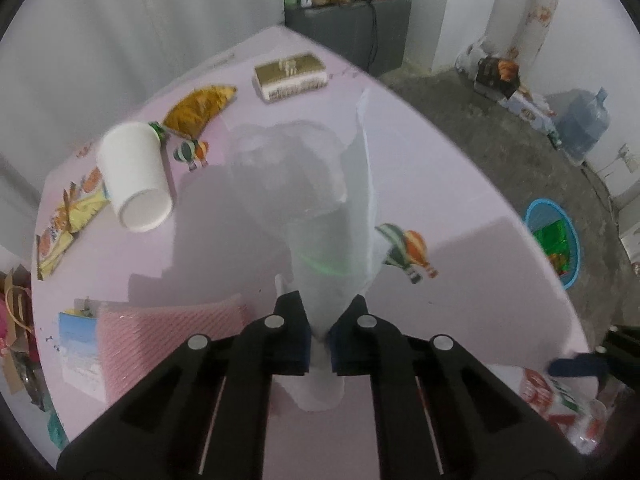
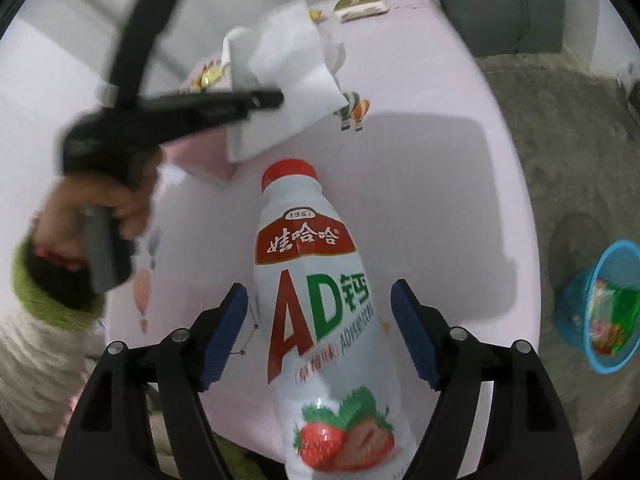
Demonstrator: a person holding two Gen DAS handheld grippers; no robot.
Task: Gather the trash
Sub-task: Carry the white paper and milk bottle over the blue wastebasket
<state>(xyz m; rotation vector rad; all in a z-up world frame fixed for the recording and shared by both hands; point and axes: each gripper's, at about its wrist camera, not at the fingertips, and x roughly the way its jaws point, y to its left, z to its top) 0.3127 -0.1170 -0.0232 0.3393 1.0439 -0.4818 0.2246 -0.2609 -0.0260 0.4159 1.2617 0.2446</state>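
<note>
Clamped in the left tool [image 1: 320, 334] – white paper [image 1: 344, 216]; bottle [image 2: 320, 320] lies between the right tool's [image 2: 318, 334] open jaws.

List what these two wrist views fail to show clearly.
- Bottle base: right wrist view, cut off by the bottom edge.
- Left gripper: right wrist view, motion-blurred.
- Blue basket contents: left wrist view, partly behind the table edge.
- Clear plastic cup: left wrist view, veiled by the held white tissue.

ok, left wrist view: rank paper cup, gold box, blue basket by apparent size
1. paper cup, on its side, clearly the largest in frame.
2-3. gold box and blue basket look about alike. The basket sits on the floor beyond the table edge with fisheye stretch, so I won't rank those two.
</note>
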